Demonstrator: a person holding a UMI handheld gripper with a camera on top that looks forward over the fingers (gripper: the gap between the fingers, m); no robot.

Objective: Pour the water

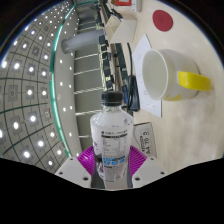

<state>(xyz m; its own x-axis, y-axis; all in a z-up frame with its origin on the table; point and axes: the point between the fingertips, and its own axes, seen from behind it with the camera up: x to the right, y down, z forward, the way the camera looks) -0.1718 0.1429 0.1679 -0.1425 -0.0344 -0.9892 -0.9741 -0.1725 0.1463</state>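
- Magenta pads (88,158) flank a clear plastic water bottle (111,135); the gripper (112,160) is closed down to the bottle's width and grips it at label height, both fingers pressing on its sides.
- Capless, as far as I can tell (the neck is small here), the bottle stands upright just ahead of the fingers.
- At about two o'clock beyond the bottle sits a white cup (165,73) with a yellow handle (193,81), on a white table (135,120).
- My judgement: carrying is in hand; next, bring the mouth over the cup's rim and tilt slowly.
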